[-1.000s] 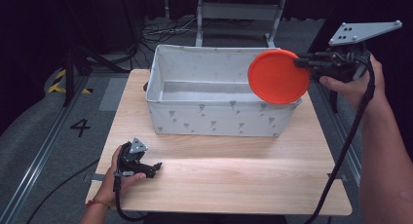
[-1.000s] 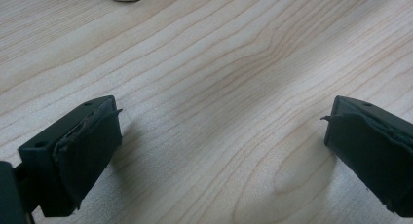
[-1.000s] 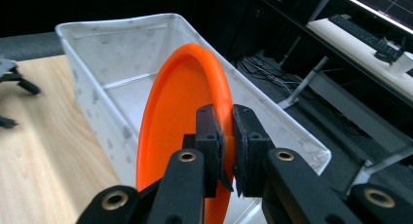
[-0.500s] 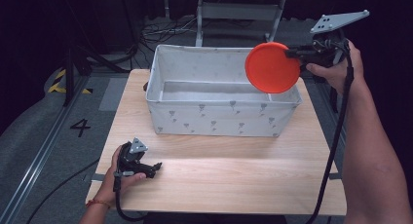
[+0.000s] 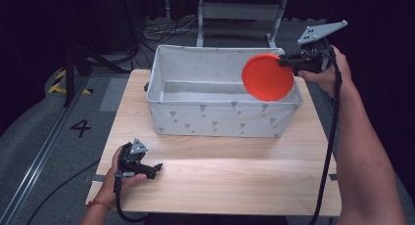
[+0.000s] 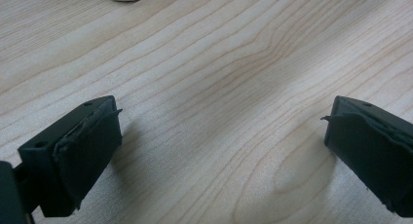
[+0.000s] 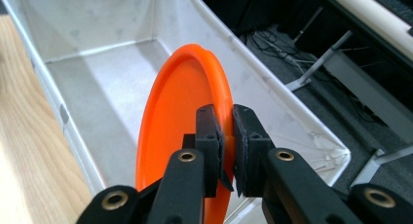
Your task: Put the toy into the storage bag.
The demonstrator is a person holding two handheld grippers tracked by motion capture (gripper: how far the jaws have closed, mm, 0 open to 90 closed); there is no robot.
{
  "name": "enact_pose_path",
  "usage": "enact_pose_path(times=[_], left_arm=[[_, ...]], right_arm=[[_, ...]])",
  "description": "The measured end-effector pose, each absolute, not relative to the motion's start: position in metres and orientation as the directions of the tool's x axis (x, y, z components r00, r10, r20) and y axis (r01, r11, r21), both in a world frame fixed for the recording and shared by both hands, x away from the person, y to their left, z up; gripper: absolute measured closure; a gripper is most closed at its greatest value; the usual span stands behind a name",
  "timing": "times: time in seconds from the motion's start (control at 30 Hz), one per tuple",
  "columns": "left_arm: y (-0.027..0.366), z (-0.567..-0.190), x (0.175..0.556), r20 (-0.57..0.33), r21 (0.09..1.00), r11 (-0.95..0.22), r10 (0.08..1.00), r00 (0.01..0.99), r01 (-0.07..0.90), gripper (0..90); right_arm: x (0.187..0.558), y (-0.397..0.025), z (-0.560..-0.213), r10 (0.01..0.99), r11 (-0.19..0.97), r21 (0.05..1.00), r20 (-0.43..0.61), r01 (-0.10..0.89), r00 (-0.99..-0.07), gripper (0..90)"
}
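Note:
An orange plate (image 5: 267, 77) hangs on edge over the right end of a white fabric bin (image 5: 215, 118). My right gripper (image 5: 285, 62) is shut on the plate's rim. In the right gripper view the two jaws pinch the orange plate (image 7: 180, 112) at the right gripper (image 7: 228, 131), with the bin's bare floor (image 7: 102, 92) below. My left gripper (image 5: 155, 168) rests on the wooden table (image 5: 235, 171) near its front left corner. The left gripper (image 6: 221, 136) stands open over bare wood, jaws wide apart with nothing between them.
The bin sits across the back half of the table, and I see nothing in it. Beyond the table lie cables (image 5: 161, 29) and a metal frame (image 5: 240, 12) on a dark floor. A floor mark "4" (image 5: 80, 128) lies left of the table.
My right gripper has carried the orange plate left and slightly down, from the bin's right end to above its inside. The left gripper has stayed put.

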State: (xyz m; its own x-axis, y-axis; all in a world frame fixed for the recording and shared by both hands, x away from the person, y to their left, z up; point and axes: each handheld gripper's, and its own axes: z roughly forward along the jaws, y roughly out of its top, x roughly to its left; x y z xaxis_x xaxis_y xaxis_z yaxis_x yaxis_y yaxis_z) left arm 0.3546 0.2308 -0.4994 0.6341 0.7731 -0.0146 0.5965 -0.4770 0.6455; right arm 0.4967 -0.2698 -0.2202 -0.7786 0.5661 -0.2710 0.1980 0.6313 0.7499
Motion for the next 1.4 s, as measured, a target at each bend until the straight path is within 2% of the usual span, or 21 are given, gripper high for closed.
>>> enact_pose_path(times=[0.6,1.17,1.4], left_arm=[[0.231,-0.5,0.355,-0.015,0.646,-0.476,0.774,0.633,0.596,0.4],[0.231,-0.499,0.355,-0.011,0.647,-0.479,0.772,0.635,0.593,0.4],[0.231,-0.5,0.355,-0.016,0.647,-0.476,0.773,0.634,0.596,0.4]], right_arm=[[0.496,-0.259,-0.247,0.442,0.74,0.647,-0.263,0.183,-0.858,82.4],[0.502,-0.237,-0.265,0.287,0.894,0.42,-0.263,0.159,-0.921,82.2],[0.508,-0.233,-0.27,0.26,0.928,0.33,-0.236,0.175,-0.936,82.0]])
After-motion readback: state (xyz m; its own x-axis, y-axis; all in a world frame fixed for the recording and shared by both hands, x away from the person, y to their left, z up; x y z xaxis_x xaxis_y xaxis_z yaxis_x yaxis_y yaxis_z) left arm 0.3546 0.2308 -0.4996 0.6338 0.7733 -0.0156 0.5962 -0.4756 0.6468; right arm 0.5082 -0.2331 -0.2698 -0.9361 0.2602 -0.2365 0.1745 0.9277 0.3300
